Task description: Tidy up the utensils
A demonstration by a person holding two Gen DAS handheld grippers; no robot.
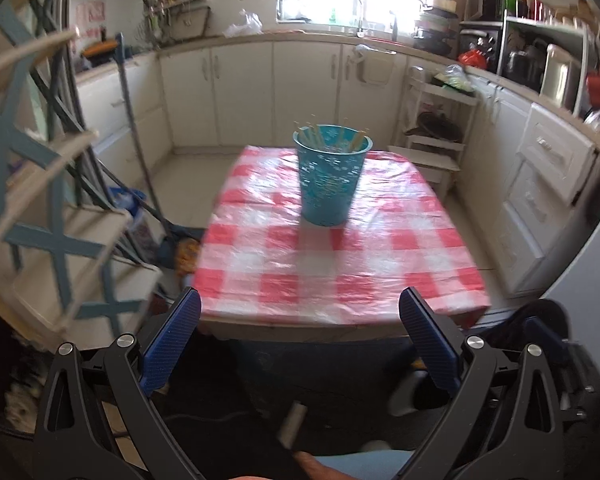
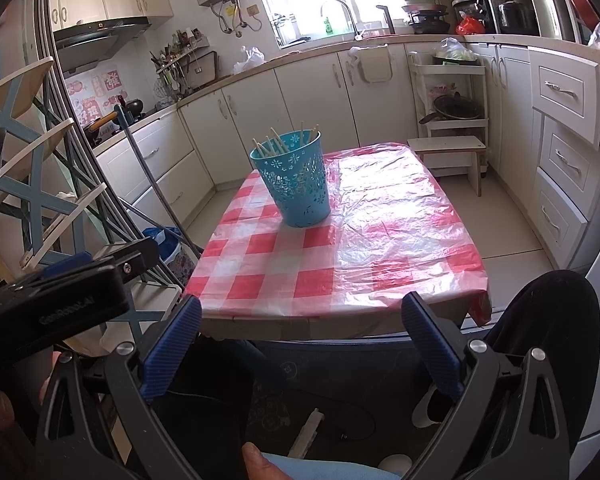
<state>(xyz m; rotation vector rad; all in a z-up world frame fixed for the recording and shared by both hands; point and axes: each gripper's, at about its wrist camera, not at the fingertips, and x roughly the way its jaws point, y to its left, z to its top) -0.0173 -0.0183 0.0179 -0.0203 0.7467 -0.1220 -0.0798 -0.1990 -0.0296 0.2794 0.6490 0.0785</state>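
Observation:
A teal perforated bucket (image 1: 329, 178) stands on the table with a red-and-white checked cloth (image 1: 340, 276), toward its far end. Several wooden chopsticks (image 1: 332, 136) stand inside it. It also shows in the right wrist view (image 2: 296, 179) with the chopsticks (image 2: 284, 142) leaning in it. My left gripper (image 1: 300, 320) is open and empty, held back from the table's near edge. My right gripper (image 2: 302, 322) is open and empty, also short of the near edge. The left gripper's body (image 2: 60, 296) shows at the left of the right wrist view.
White kitchen cabinets (image 2: 312, 92) run along the back and right. A folding rack with blue braces (image 1: 40, 200) stands at the left. A mop handle (image 2: 148, 168) leans left of the table. A small white shelf unit and stool (image 2: 452, 136) stand at the back right.

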